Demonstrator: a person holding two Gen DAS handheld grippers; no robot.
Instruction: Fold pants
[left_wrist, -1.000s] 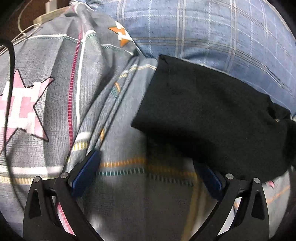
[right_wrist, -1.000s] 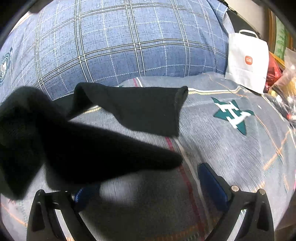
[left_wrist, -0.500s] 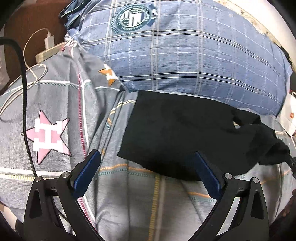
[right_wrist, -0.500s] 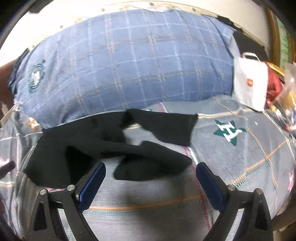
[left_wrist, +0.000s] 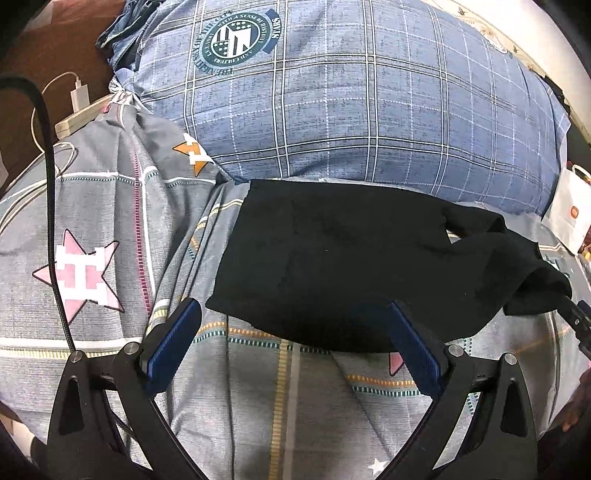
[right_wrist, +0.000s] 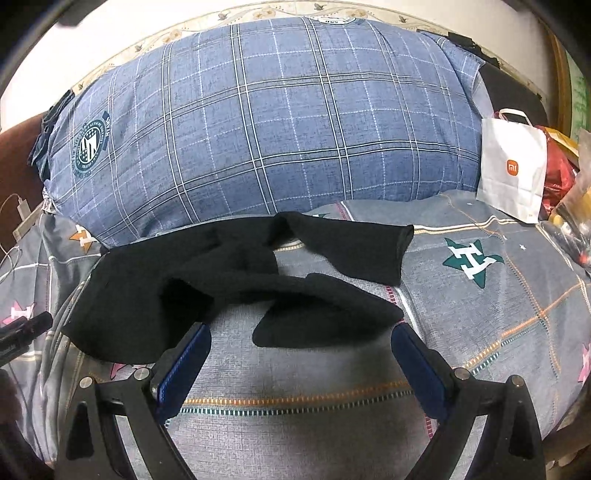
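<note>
Black pants (left_wrist: 332, 258) lie loosely on the grey patterned bedsheet (left_wrist: 110, 206), waist end to the left. In the right wrist view the pants (right_wrist: 155, 288) spread from the left, one leg (right_wrist: 365, 247) stretching right and the other leg (right_wrist: 332, 314) crumpled in front of it. My left gripper (left_wrist: 291, 332) is open, hovering just short of the pants' near edge, nothing between its blue pads (left_wrist: 173, 343). My right gripper (right_wrist: 301, 354) is open too, its fingers straddling bare sheet below the crumpled leg.
A large blue plaid pillow (left_wrist: 351, 99) fills the back of the bed. A white paper bag (right_wrist: 513, 170) and red and yellow clutter (right_wrist: 561, 162) stand at the right. A charger and power strip with cables (left_wrist: 74, 107) lie at the far left.
Both grippers have pulled back and risen away from the pants, so more of the bed and pillow shows. The pants lie released on the sheet.
</note>
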